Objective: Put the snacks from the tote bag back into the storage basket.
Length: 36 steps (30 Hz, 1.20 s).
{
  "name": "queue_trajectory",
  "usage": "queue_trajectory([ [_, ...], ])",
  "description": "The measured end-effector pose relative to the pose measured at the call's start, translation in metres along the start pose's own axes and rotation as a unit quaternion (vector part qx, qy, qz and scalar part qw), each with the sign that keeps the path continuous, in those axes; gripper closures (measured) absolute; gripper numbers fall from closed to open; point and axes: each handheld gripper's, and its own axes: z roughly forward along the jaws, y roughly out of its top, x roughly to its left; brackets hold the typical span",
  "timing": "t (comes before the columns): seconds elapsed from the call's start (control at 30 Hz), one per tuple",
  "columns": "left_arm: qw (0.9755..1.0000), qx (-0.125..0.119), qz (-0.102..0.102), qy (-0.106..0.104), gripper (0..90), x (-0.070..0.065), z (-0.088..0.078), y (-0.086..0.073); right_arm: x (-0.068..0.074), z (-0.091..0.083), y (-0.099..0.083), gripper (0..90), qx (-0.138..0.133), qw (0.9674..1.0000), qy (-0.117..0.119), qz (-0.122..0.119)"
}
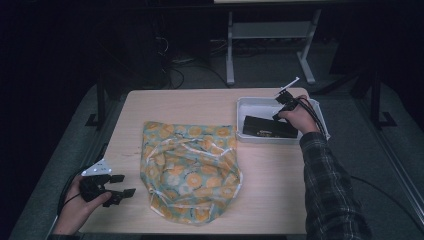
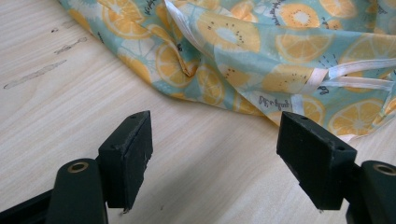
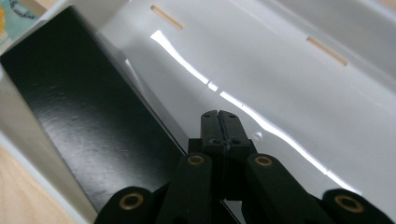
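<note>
At the near left corner of the pale wooden bench (image 1: 270, 200), the left gripper (image 1: 122, 185) is held with its fingers (image 2: 128, 156) spread wide and empty, just beside the crumpled teal fabric bag printed with orange slices (image 1: 190, 170). Farther off at the right, the right gripper (image 3: 219, 122) is lowered into the white plastic tray (image 1: 250, 106), fingers pressed together on nothing, beside the flat black rectangular box (image 1: 267, 127) lying in that tray.

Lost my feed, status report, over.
Left gripper open, empty, beside fruit-print bag. Right gripper shut, empty, inside white tray by black box. Nothing in the way.
</note>
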Motion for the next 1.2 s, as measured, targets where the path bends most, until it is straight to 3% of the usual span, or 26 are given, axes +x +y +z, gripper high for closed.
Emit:
queue_trajectory([
  [0.63,0.9999,0.004,0.010,-0.001,26.1,-0.002,0.002,0.004,0.004,-0.003,-0.015,88.7,-0.008,1.0000,0.000,0.002],
  [0.73,0.9999,0.007,0.011,-0.002,26.1,-0.001,0.002,0.003,0.005,-0.008,-0.015,83.0,-0.022,0.9996,-0.015,-0.001],
  [1.03,1.0000,0.000,0.002,-0.003,27.7,0.001,0.002,0.000,0.014,-0.028,-0.019,54.7,-0.066,0.9976,-0.022,-0.008],
  [1.2,1.0000,0.003,0.008,-0.003,27.4,0.002,0.001,0.001,0.023,-0.036,-0.021,41.7,-0.069,0.9973,-0.023,-0.014],
])
